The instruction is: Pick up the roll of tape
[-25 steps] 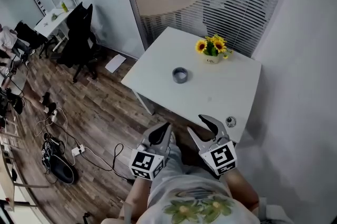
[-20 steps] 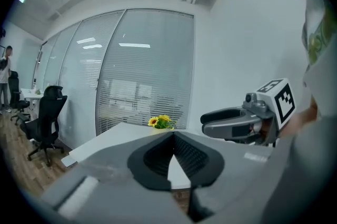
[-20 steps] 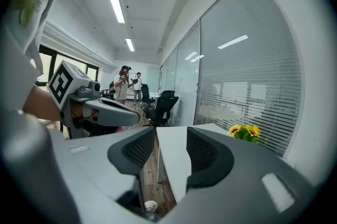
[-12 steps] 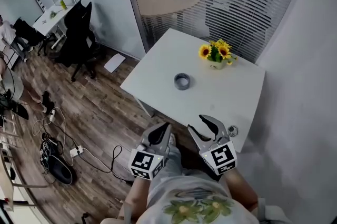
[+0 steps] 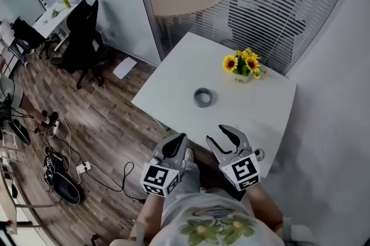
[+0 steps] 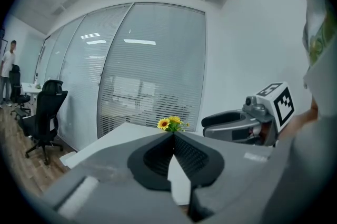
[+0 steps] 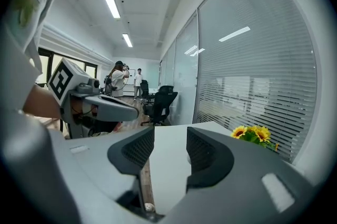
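I am standing at the near edge of the white bench, looking down on it. Its right side is running along a plain wall, its far corner is reaching toward the glass wall with blinds, and its left edge is opening onto the wooden floor, where there is wide room. The pot of sunflowers is sitting near the far side. The roll of tape is lying flat near the middle of the bench, a little toward the left edge, with bare surface all round it and well apart from the flowers.

I am holding both tools close to my body, side by side, pointing forward at the bench. My left hand-held gripper is pressed together with nothing in it. My right hand-held gripper is spread and empty. Both are well short of the tape.
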A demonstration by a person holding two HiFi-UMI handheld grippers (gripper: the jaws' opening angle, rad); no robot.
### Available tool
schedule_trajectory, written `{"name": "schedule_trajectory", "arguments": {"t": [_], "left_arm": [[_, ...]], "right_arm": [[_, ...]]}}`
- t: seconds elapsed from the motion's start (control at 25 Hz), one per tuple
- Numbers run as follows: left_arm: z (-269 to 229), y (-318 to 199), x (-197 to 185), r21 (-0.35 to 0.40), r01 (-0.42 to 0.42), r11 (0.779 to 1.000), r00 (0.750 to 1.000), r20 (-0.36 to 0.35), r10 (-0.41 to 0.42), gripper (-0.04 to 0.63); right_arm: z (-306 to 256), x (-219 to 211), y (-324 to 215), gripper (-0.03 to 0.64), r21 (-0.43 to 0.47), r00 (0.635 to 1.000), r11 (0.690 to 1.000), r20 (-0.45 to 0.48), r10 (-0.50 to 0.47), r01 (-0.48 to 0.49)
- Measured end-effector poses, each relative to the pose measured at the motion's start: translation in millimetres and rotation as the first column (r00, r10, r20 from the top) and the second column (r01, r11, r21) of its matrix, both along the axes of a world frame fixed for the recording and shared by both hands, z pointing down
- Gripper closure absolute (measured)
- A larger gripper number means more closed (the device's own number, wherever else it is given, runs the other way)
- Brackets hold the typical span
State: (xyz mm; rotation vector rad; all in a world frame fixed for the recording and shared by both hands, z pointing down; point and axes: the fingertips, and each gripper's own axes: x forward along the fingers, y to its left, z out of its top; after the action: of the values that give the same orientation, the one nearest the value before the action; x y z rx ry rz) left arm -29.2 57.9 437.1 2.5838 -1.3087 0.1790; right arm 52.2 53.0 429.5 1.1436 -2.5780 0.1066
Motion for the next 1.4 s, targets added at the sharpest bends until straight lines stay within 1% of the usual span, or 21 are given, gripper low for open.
{"name": "schedule_trajectory", "arguments": {"t": [0.32,0.8,1.12,1.4], "left_arm": [[7.2,-49.4,-11.2,-0.025,-0.013,1.0,1.0,0.007,0.013,0.591],[9.0,-117.0,-39.2,-0.028,-0.041,0.999,0.999,0.016,0.041,0.591],[13.2,-163.5,-45.6,-0.025,-0.071,0.997,0.997,0.015,0.071,0.591],[27.5,-185.8,-51.0,-0.04,-0.092,0.995,0.995,0.023,0.093,0.591]], "right_arm": [[11.1,-9.3,-49.6,0.437,-0.039,1.0,0.999,-0.004,0.005,-0.005],[27.6,-32.2,-106.9,0.437,-0.084,0.999,0.996,-0.038,0.019,-0.022],[63.5,-37.1,-145.5,0.437,-0.144,0.995,0.989,-0.102,0.015,-0.03],[103.9,-43.4,-160.5,0.437,-0.224,0.987,0.974,-0.163,-0.011,-0.026]]}}
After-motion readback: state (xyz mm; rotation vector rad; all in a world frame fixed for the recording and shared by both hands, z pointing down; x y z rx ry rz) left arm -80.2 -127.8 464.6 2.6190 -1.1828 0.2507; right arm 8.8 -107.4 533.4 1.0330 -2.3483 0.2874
